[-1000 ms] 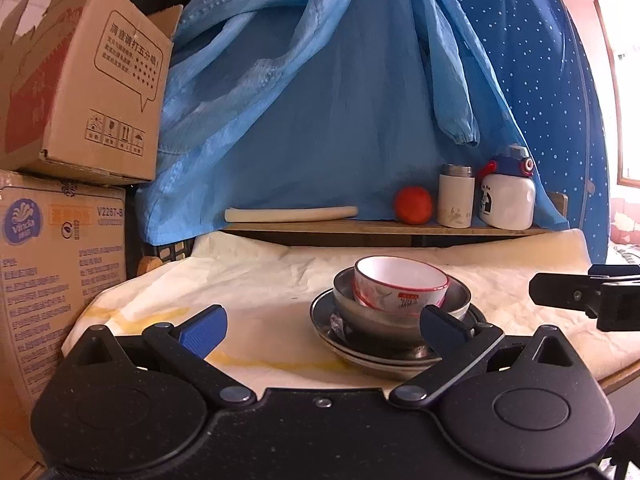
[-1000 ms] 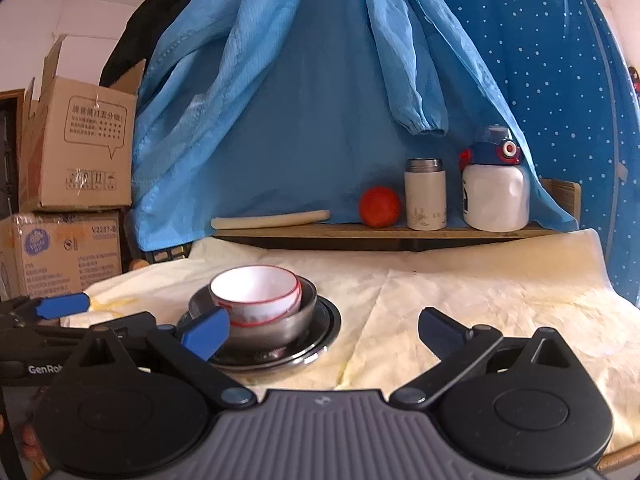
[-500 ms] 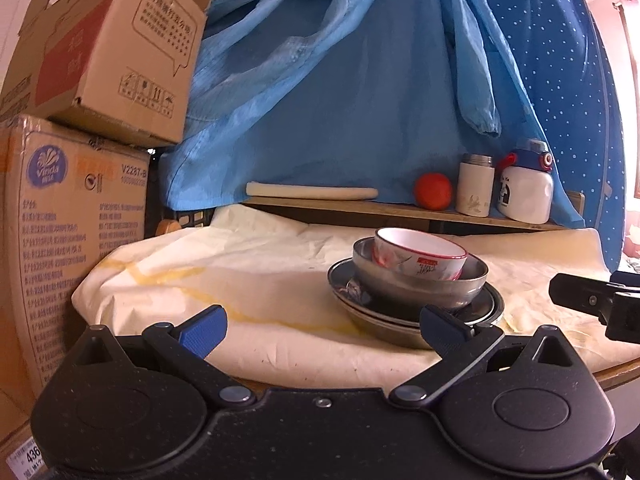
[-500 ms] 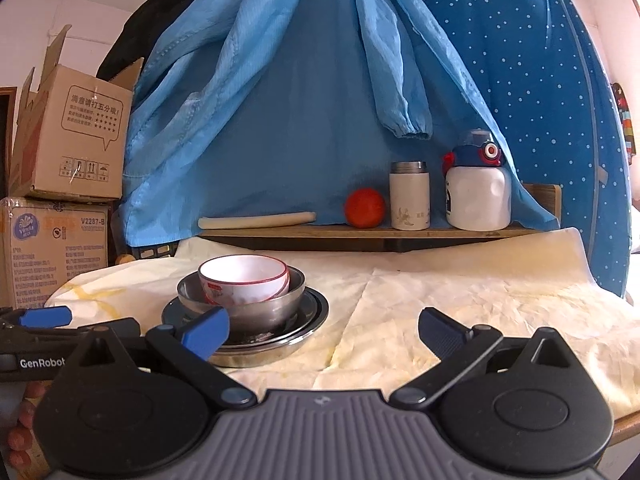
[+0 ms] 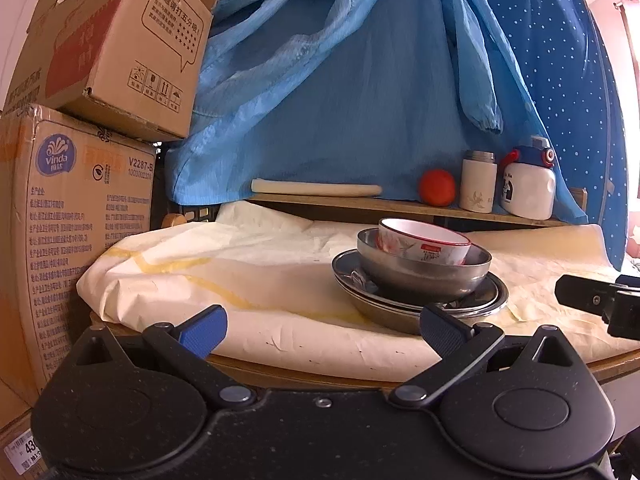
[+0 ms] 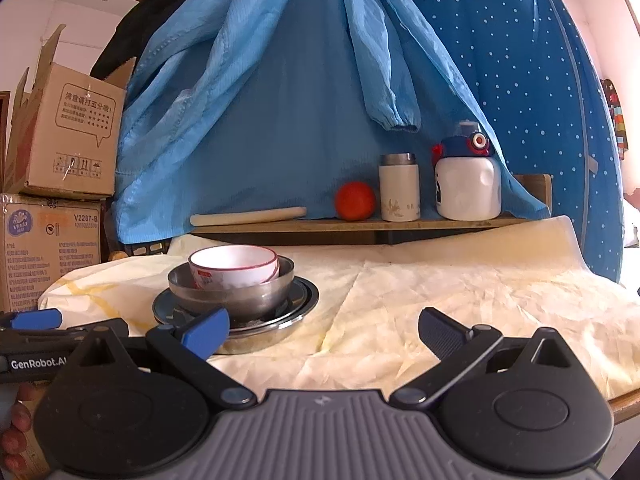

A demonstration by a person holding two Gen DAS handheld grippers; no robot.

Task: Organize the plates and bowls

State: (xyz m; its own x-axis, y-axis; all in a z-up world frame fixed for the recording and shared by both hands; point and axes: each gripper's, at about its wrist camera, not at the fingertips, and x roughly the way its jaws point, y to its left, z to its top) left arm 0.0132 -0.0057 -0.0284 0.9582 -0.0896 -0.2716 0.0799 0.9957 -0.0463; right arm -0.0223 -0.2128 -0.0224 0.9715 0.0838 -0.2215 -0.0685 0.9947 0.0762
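A: Where does the stack sit, as the left camera has it?

B: Right of centre on the bench [image 5: 248, 280], on the cream cloth [image 5: 224, 256]. A white bowl [image 5: 424, 242] with a red rim rests tilted inside a steel bowl [image 5: 420, 276], and that stands on steel plates [image 5: 400, 308]. The right camera shows the same stack at lower left.

A: How would it handle?

B: The white bowl looks like ceramic or melamine: stiff, light, likely chippable, with a glossy wall that could slip. The steel pieces are stiff, thin-rimmed and smooth, so they may slide on one another and clatter. The best hold, one would judge, is a pinch across the white bowl's rim at its raised near side; the plates only offer their thin edge.

A: And the grippers?

B: The left gripper [image 5: 322, 326] is spread wide, holding nothing, low at the near bench edge just short of the plates. The right gripper [image 6: 324, 332] is equally wide and empty, with the stack behind its left finger.

A: What differs from a second ago?

B: The left camera has dropped and pulled leftward; the stack now appears right of centre and is seen nearly side-on, with the boxes [image 5: 80, 208] filling more of the left. The right camera has sunk too. The dishes themselves have not shifted
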